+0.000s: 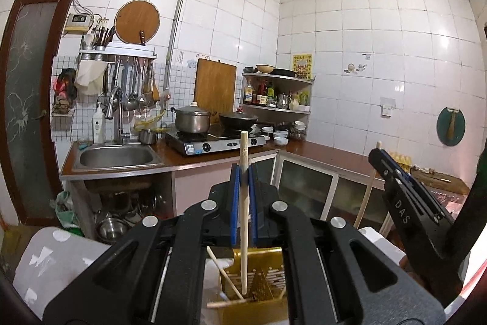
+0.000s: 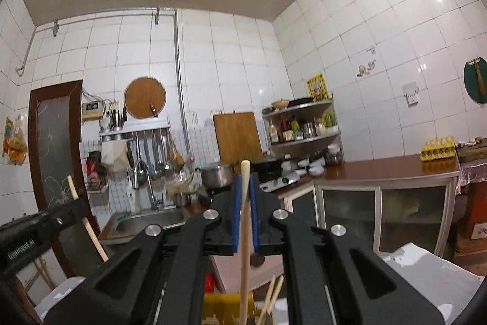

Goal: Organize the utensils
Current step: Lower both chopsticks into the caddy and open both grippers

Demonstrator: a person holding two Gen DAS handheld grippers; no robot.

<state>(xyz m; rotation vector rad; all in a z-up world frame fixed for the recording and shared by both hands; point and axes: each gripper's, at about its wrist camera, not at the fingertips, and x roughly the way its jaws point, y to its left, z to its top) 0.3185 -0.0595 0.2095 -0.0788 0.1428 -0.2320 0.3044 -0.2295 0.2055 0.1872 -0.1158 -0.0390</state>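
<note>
tiled kitchen (image 1: pixel 365 20), both tongs (image 1: pixel 243 172) clamping chopsticks (image 1: pixel 244 203)

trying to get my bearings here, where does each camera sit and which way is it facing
Left wrist: on the left gripper, looking about level along its fingers at the sink and stove; shows its jaws shut on a chopstick, with the right gripper at right.
Right wrist: on the right gripper, tilted up toward the ceiling; jaws shut on another chopstick, left gripper at left.
Both share the sink, the pot and the yellow holder below.
</note>
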